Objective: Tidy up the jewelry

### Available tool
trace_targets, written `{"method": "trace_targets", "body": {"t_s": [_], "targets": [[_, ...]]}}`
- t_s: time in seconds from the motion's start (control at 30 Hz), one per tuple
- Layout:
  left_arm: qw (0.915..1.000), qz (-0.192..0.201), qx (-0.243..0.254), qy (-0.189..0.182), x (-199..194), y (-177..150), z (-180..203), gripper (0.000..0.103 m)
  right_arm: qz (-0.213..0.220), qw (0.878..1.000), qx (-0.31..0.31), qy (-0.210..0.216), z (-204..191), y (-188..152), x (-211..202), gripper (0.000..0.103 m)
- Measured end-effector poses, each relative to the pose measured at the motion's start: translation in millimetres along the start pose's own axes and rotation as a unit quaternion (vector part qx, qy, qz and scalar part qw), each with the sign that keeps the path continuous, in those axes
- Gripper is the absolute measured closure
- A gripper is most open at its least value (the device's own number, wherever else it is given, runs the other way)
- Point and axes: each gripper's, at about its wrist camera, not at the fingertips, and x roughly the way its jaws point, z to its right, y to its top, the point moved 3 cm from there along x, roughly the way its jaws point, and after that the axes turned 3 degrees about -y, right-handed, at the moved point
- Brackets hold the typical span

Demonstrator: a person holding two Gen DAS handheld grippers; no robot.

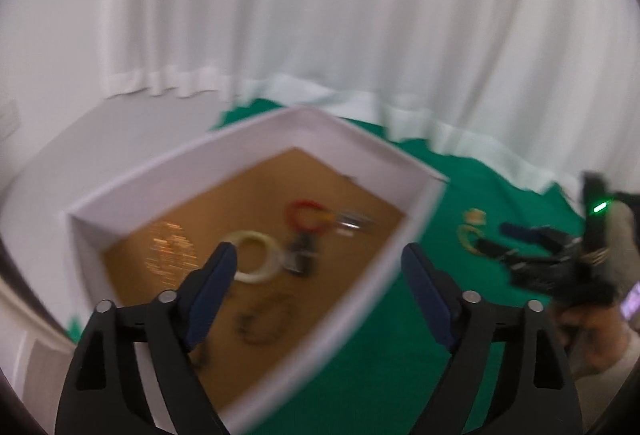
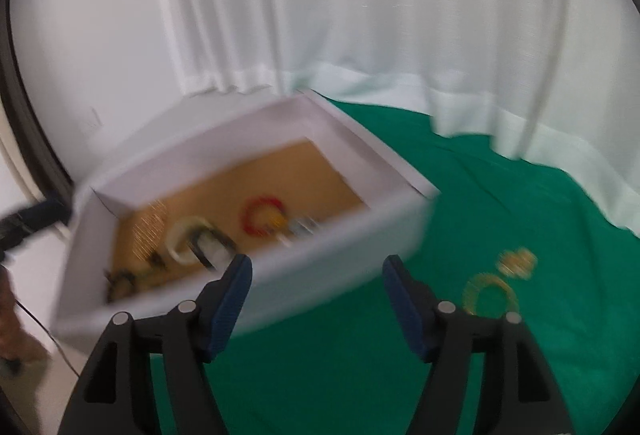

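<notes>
Box edges: white box (image 2: 320,259) with brown floor sits on the green cloth (image 2: 520,195); its near wall lies just ahead of the right gripper (image 2: 316,291).
Open room: bare cloth right of the box, up to the white curtain (image 2: 400,15).
Left gripper (image 1: 320,275): jaws wide, nothing between, above the box.
Right gripper: jaws wide, nothing between.
Inside the box: one red bangle (image 1: 306,215), one cream bangle (image 1: 256,255), blurred dark pieces.
On the cloth: two gold pieces, a gold ring-shaped bangle (image 2: 490,293) and a smaller gold piece (image 2: 517,262).

White box (image 2: 320,259) holds bangles; gold bangle (image 2: 490,293) lies beside it on cloth.
</notes>
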Motion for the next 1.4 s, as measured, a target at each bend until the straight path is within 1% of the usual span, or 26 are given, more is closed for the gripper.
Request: {"method": "trace_targets", "body": {"t_s": [0.1,0.13,0.23,0.3,0.37,0.5,0.57,0.63,0.73,0.83,1.1,1.27,1.4], "targets": [[0.9988,-0.017,0.016,-0.044,10.3,-18.0,40.5,0.013,-0.017,0.999,0.004,-0.05,31.4,-47.9,-13.0,0.034],[0.9981,-0.024,0.021,-0.053,16.1,-24.9,52.1,0.012,-0.021,0.998,0.008,-0.059,37.2,-56.6,-14.1,0.034],[0.9956,-0.052,0.043,-0.064,40.6,-50.2,85.6,0.012,-0.03,0.994,0.028,-0.102,66.6,-96.3,-23.9,0.034],[0.9935,-0.073,0.047,-0.073,59.4,-68.9,102.1,0.012,-0.033,0.991,0.05,-0.121,83.3,-118.9,-30.2,0.034],[0.9916,-0.093,0.052,-0.074,80.0,-85.1,117.0,0.012,-0.034,0.988,0.075,-0.133,100.1,-139.3,-37.2,0.034],[0.9884,-0.113,0.076,-0.067,103.4,-104.6,140.2,0.012,-0.035,0.979,0.12,-0.158,127.1,-171.6,-47.3,0.033],[0.987,-0.118,0.084,-0.069,110.8,-111.2,148.7,0.012,-0.038,0.976,0.134,-0.168,136.8,-184.0,-50.5,0.028],[0.9861,-0.121,0.093,-0.067,115.2,-115.1,156.0,0.012,-0.038,0.972,0.144,-0.183,146.8,-195.6,-54.5,0.027],[0.985,-0.124,0.103,-0.062,117.6,-121.9,162.6,0.012,-0.044,0.968,0.156,-0.191,154.9,-206.3,-56.9,0.027],[0.9839,-0.128,0.112,-0.054,121.6,-128.2,167.1,0.012,-0.048,0.966,0.162,-0.197,159.8,-218.4,-62.2,0.024],[0.9826,-0.136,0.12,-0.042,126.6,-135.0,166.0,0.012,-0.047,0.966,0.163,-0.197,161.7,-218.9,-60.3,0.024],[0.9804,-0.141,0.13,-0.045,134.7,-125.3,171.3,0.012,-0.047,0.965,0.168,-0.196,163.2,-224.1,-61.6,0.024],[0.9785,-0.141,0.14,-0.055,143.2,-104.6,179.2,0.012,-0.049,0.966,0.164,-0.193,162.4,-224.6,-59.8,0.024]]}}
